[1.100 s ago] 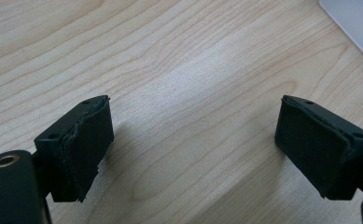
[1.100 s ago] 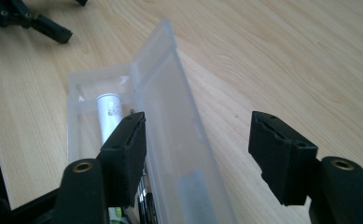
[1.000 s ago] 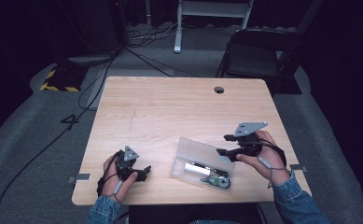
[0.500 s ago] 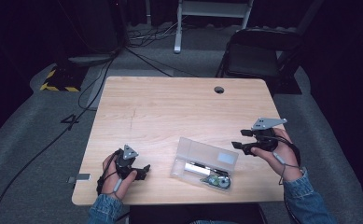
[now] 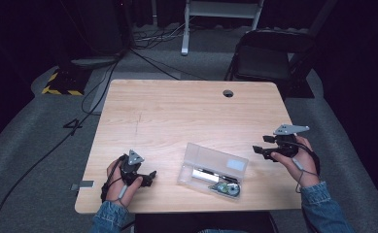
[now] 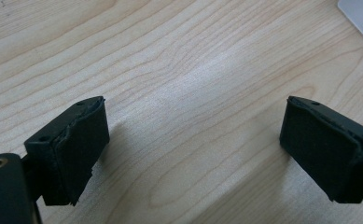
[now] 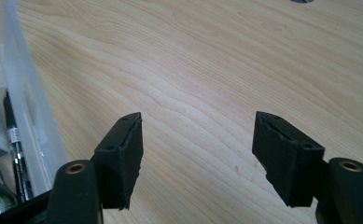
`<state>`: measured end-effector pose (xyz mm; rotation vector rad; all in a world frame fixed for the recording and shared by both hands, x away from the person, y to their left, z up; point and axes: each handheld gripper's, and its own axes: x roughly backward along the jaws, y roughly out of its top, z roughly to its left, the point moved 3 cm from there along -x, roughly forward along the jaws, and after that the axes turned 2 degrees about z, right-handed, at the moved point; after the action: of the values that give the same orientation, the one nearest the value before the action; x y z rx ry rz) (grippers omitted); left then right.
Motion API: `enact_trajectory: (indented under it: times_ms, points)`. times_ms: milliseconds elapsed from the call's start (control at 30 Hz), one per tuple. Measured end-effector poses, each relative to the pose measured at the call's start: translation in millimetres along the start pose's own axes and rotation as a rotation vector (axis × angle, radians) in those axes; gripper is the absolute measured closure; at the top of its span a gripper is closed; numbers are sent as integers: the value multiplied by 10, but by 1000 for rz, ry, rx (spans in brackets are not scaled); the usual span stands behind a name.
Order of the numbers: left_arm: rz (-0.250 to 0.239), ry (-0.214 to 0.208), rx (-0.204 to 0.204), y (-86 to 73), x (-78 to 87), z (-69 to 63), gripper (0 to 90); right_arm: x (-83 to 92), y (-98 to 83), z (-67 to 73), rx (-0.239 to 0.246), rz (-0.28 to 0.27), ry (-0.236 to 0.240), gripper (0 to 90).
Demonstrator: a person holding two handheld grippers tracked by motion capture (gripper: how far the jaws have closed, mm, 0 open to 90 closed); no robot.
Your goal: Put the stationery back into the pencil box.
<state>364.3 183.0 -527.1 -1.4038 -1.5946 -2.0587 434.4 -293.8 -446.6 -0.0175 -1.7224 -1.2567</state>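
left gripper point(image 5: 147, 178) rested on the wooden table point(image 5: 177, 116) near its front edge, jaws just opened wide, nothing between them. right gripper point(image 5: 258, 150) hovered at the table's right side, jaws apart and empty. between the two lay the clear plastic case point(image 5: 213, 170), closed, holding a pen and small items, just left of the right gripper.

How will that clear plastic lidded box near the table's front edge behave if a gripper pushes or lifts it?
The clear plastic lidded box is flat and low, so it probably slides rather than tips on the smooth wooden table. Its thin, see-through walls suggest it is light and may flex when pinched. The loose items inside, a white block and a round green-and-black piece, would likely shift and rattle.
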Motion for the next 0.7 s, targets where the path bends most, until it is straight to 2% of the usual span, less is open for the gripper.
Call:
enact_trajectory:
  times_ms: [400, 700]
  points:
    - [0, 0, -1, 0, 0, -1, 85, -217, -265, -165, -15, -5, -11, 350]
    - [0, 0, -2, 0, -1, 0, 85, -380, -398, -219, -16, -2, -7, 350]
